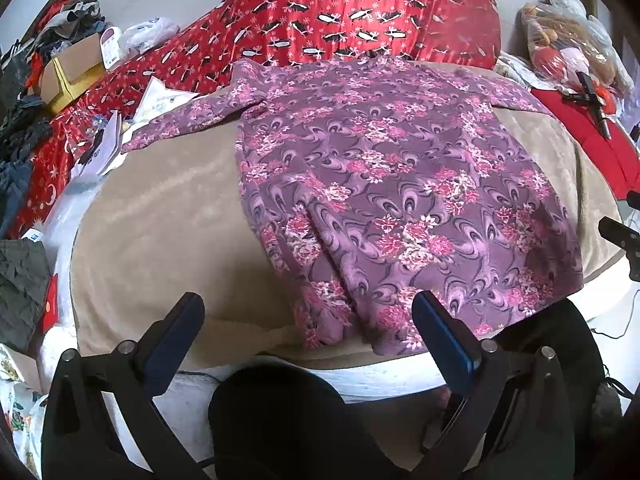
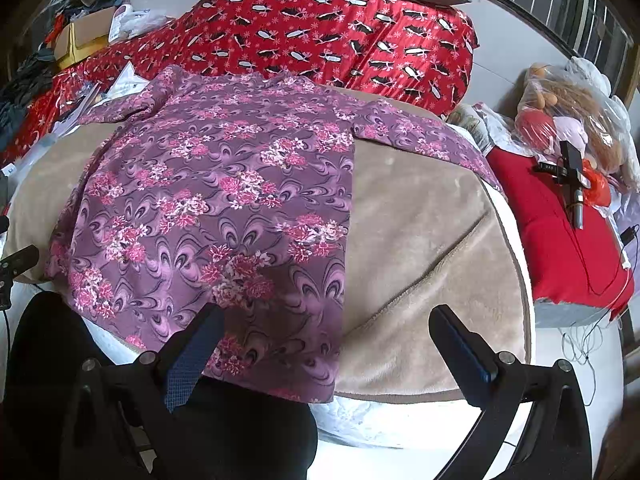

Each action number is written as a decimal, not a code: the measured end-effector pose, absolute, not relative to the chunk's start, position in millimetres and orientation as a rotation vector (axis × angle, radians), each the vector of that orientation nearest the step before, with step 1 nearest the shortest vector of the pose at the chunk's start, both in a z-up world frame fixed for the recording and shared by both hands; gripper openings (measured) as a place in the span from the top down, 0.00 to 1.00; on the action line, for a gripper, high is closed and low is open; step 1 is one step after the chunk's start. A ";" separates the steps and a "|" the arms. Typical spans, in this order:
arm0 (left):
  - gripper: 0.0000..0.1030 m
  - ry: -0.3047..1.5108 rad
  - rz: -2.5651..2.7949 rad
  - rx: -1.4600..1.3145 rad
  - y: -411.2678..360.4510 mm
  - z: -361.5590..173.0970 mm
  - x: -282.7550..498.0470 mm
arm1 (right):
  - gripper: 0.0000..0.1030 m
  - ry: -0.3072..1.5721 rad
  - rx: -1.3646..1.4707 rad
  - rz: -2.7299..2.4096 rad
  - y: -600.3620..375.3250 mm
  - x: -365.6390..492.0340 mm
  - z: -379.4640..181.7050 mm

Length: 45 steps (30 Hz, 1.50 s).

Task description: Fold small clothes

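You're holding both grippers wide apart, left gripper (image 1: 308,320) and right gripper (image 2: 326,332) gripping nothing. The shirt (image 1: 392,184) is lying flat ahead of your jaws on the tan blanket (image 2: 420,240), a red quilt (image 2: 328,36) piled beyond it.

No text is reading legibly in either view. A white packet (image 1: 111,42) beside the cardboard box (image 1: 76,62) is showing a dark red label panel, and the black strap (image 2: 554,168) is carrying pale lettering; both are staying too blurred to read.
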State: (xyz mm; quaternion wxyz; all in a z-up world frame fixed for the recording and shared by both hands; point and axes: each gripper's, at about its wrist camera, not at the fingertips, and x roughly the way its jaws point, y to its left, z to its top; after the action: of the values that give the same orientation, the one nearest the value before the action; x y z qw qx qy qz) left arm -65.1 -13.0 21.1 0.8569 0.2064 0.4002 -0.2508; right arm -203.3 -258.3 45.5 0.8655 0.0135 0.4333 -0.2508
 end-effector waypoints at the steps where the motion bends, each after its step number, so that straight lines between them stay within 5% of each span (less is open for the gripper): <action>1: 0.00 0.843 -0.528 0.432 -13.3 21.0 -65.2 | 0.00 0.906 0.030 -0.524 -257.7 -203.5 46.0; 45: 0.00 1.012 -0.411 0.306 9.3 3.4 -5.3 | 0.02 0.957 0.187 -0.505 -287.7 -202.9 20.0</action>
State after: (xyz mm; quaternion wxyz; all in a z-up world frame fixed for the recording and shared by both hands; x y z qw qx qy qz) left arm -5.3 9.3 3.4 0.8435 0.1449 0.4792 -0.1945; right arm -202.9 -287.7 20.0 0.8530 0.0890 0.4547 -0.2402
